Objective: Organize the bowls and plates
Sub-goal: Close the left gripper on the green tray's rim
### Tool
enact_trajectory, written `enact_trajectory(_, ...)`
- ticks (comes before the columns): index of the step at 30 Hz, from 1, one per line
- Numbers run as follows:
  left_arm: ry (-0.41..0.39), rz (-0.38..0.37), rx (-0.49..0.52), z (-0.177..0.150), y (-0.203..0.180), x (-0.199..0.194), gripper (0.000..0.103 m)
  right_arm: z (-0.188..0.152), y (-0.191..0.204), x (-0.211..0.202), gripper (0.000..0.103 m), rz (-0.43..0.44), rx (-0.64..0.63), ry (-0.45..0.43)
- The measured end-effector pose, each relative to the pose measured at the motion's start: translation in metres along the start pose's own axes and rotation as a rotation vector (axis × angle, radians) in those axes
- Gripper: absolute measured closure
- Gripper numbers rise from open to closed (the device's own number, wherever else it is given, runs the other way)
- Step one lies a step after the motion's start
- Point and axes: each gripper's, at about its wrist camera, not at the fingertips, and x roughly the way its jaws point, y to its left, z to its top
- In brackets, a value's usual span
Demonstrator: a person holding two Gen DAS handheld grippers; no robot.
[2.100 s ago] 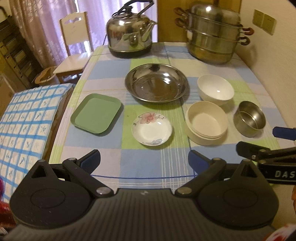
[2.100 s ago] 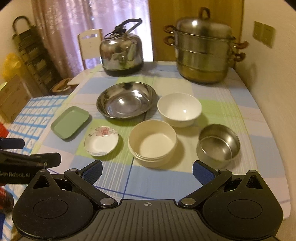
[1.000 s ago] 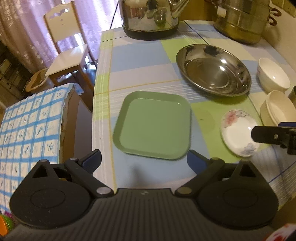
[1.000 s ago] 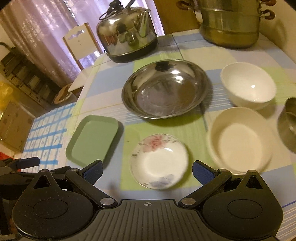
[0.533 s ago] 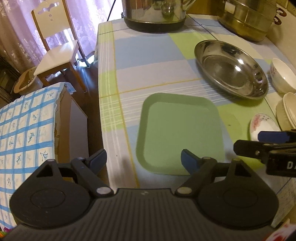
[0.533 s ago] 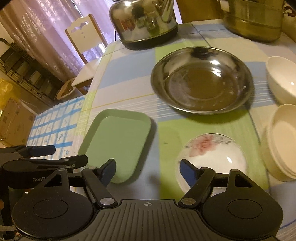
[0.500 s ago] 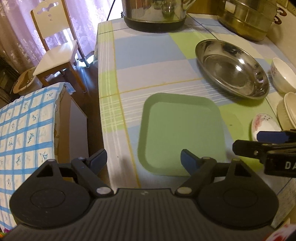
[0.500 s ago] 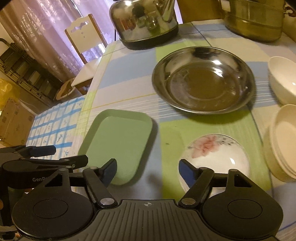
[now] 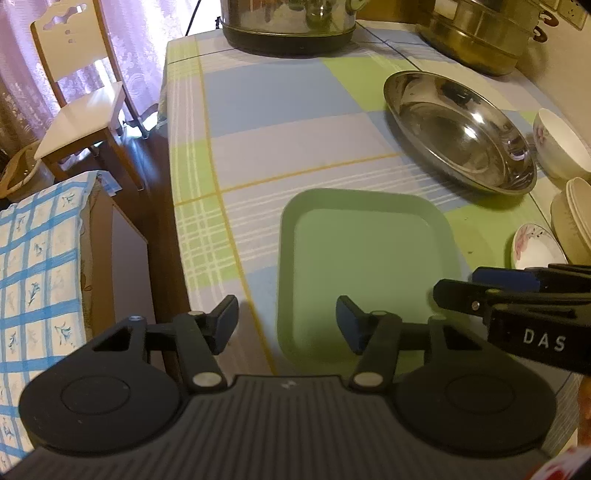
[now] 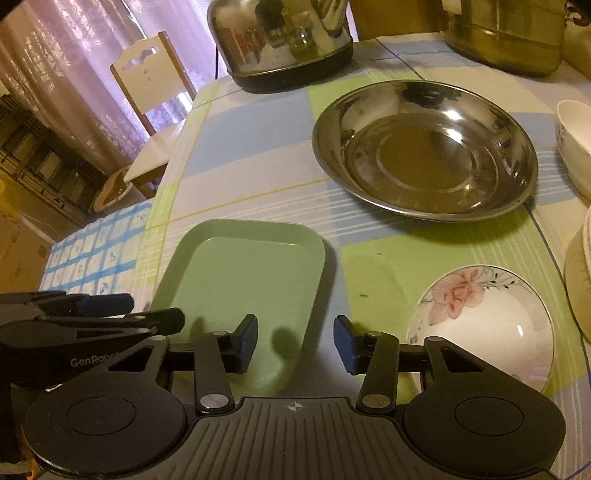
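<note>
Checked tablecloth and chair beyond both closing hand-held grippers, nothing gripped

One green square plate, one steel basin and one flowered saucer are sitting on the checked cloth. One white bowl is showing; the cream bowls at the frame edge are stacking, perhaps two. One kettle, one steamer pot and one chair are standing beyond.
</note>
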Motion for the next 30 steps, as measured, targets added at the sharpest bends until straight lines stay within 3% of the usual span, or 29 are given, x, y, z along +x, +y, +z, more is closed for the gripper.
enact_trajectory(5, 0.003, -0.024, -0.006, 0.002, 0.002, 0.004, 0.068, -0.001, 0.003, 0.002, 0.061, -0.016, -0.003, -0.004)
enact_trajectory(9, 0.008, -0.034, -0.008, 0.001, 0.002, 0.007, 0.071, -0.002, 0.003, 0.005, 0.063, -0.019, 0.003, -0.001)
enact_trajectory(18, -0.006, -0.038, -0.015, -0.001, 0.000, 0.006, 0.081, -0.005, 0.004, 0.007, 0.086, -0.026, 0.006, -0.005)
enact_trajectory(20, -0.010, -0.035, -0.024, -0.002, 0.000, 0.005, 0.086, -0.005, 0.002, 0.006, 0.095, -0.032, 0.008, -0.010)
enact_trajectory(23, -0.011, -0.034, -0.038, -0.003, 0.001, 0.002, 0.096, -0.002, -0.002, 0.003, 0.098, -0.039, 0.011, -0.027)
enact_trajectory(30, -0.037, -0.039, -0.049, -0.002, -0.006, -0.007, 0.096, 0.006, -0.006, -0.008, 0.099, -0.033, -0.011, -0.075)
